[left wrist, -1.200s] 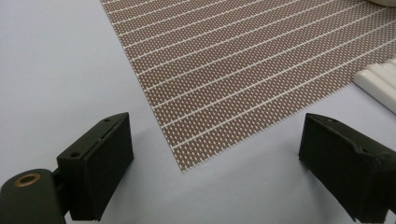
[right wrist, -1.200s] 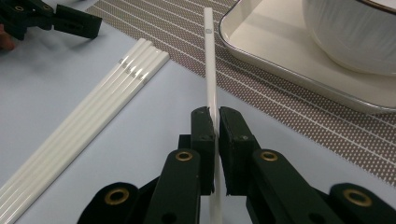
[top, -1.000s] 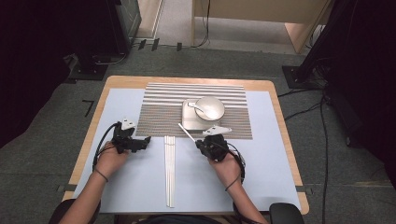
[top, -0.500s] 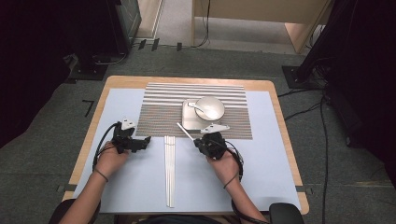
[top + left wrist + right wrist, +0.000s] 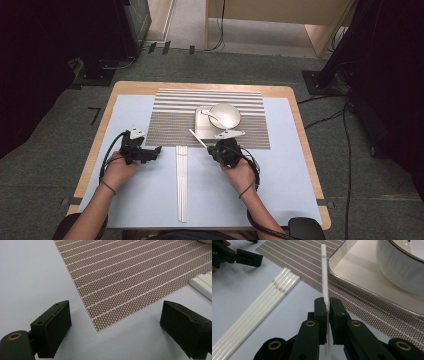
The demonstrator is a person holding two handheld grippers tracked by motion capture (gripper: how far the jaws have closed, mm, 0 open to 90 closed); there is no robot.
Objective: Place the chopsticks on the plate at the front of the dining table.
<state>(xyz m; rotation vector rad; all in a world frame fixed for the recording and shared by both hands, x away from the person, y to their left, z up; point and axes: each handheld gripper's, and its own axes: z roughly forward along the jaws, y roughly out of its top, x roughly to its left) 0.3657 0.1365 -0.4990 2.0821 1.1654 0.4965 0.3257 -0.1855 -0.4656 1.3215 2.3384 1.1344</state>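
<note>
While my right claw (image 5: 327, 305) pinches 1 white chopstick (image 5: 324, 270) beside the tray (image 5: 362, 272), my left claw (image 5: 115, 327) gapes over the placemat (image 5: 130, 277) corner.

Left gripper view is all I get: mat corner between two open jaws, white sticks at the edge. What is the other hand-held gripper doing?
Observer: The right hand-held gripper is shut on a single white chopstick.
Operator: Where does that chopstick point?
Observer: Its free end reaches over the striped mat, toward the tray.
Operator: Anything on the tray?
Observer: A white bowl sits on it, with a spoon resting in the bowl.
Operator: And those white sticks?
Observer: They are more chopsticks, lying side by side between the two hands.
</note>
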